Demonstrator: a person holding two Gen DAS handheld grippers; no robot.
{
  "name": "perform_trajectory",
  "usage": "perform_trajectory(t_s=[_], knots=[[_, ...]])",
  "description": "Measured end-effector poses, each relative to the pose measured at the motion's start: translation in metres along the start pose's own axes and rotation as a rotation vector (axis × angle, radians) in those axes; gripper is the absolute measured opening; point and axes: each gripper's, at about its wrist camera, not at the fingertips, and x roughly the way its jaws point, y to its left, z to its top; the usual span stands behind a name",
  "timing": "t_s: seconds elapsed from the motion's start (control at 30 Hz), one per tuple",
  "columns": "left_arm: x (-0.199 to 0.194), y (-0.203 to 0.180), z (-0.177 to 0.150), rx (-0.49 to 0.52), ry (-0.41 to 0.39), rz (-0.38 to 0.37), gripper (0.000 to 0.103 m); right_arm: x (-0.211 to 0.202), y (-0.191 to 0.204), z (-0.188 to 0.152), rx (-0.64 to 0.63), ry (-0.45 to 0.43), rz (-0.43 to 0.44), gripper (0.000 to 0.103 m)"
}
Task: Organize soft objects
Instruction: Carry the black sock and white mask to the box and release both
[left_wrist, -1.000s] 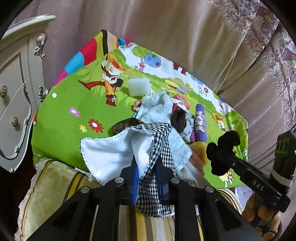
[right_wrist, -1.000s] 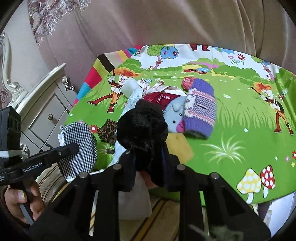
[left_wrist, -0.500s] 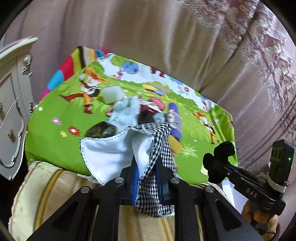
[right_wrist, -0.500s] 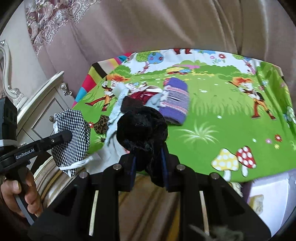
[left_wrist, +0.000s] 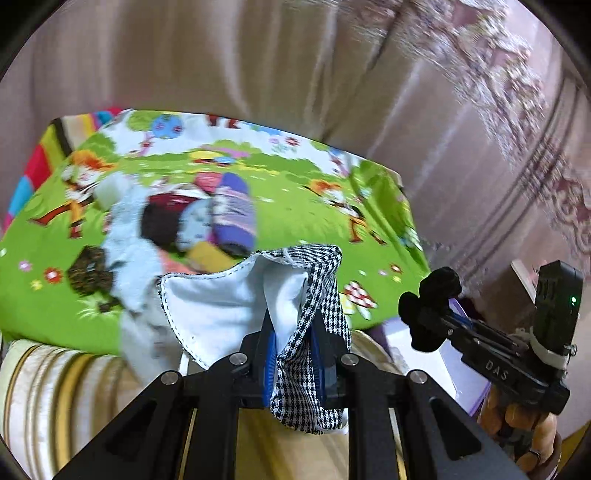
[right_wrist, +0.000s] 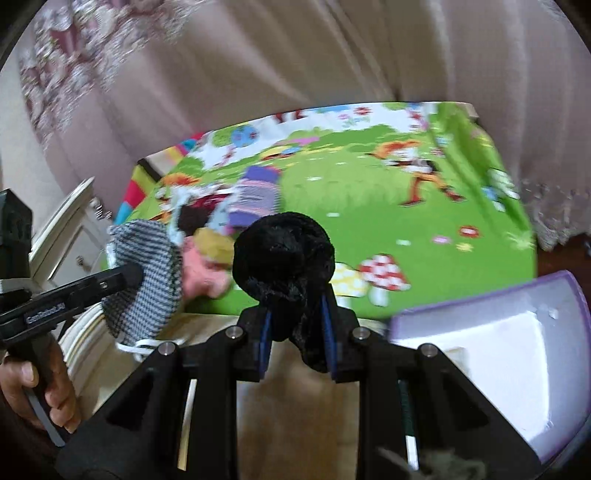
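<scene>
Left claw (left_wrist: 293, 360) clenching houndstooth cloth mask (left_wrist: 310, 325); right claw (right_wrist: 297, 332) gripping fuzzy black scrunchie (right_wrist: 282, 254)

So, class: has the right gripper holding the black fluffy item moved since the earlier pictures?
Yes. The right gripper, shut on the black fluffy item, has swung rightward along the green play mat, away from the pile; a purple-rimmed box now shows.

The left hand-held gripper (left_wrist: 293, 354) is clamped on a black-and-white checked cloth (left_wrist: 314, 354) whose white lining (left_wrist: 218, 317) folds open to the left. Beyond it, a green cartoon-print mat (left_wrist: 295, 221) carries a blurred pile of soft things, among them a purple striped knit piece (left_wrist: 234, 214) and a pale blue towel (left_wrist: 129, 251). At the right, the right hand-held gripper (left_wrist: 430, 314) pinches a black fuzzy item (left_wrist: 428, 306), with its holder's fingers (left_wrist: 524, 424) below. Pinkish curtains (left_wrist: 258, 66) hang behind.
</scene>
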Motion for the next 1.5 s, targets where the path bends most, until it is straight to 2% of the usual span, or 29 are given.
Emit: perform_trajectory(t_s=[0.33, 0.5, 0.57, 0.63, 0.77, 0.87, 0.93, 1.03, 1.33, 1.5], knots=[[0.035, -0.089, 0.000, 0.162, 0.064, -0.092, 0.017, -0.038, -0.093, -0.011, 0.154, -0.046, -0.181, 0.030], [0.054, -0.129, -0.003, 0.236, 0.106, -0.124, 0.017, -0.052, -0.122, -0.015, 0.197, -0.069, -0.223, 0.030], [0.062, -0.143, -0.005, 0.257, 0.127, -0.142, 0.017, -0.055, -0.131, -0.016, 0.215, -0.076, -0.234, 0.034], [0.069, -0.155, -0.006, 0.273, 0.143, -0.156, 0.018, -0.057, -0.138, -0.017, 0.231, -0.076, -0.254, 0.047], [0.085, -0.177, -0.008, 0.317, 0.165, -0.163, 0.018, -0.062, -0.151, -0.021, 0.259, -0.082, -0.271, 0.053], [0.094, -0.190, -0.010, 0.342, 0.181, -0.176, 0.027, -0.064, -0.157, -0.024, 0.270, -0.087, -0.277, 0.058], [0.098, -0.198, -0.012, 0.368, 0.184, -0.175, 0.045, -0.065, -0.160, -0.026, 0.277, -0.089, -0.281, 0.059], [0.105, -0.204, -0.014, 0.384, 0.185, -0.152, 0.062, -0.068, -0.163, -0.027, 0.286, -0.094, -0.282, 0.060], [0.098, -0.187, -0.004, 0.316, 0.168, -0.128, 0.066, -0.068, -0.160, -0.026, 0.278, -0.100, -0.280, 0.060], [0.078, -0.177, 0.006, 0.284, 0.099, -0.132, 0.070, -0.069, -0.149, -0.022, 0.249, -0.104, -0.270, 0.060]])
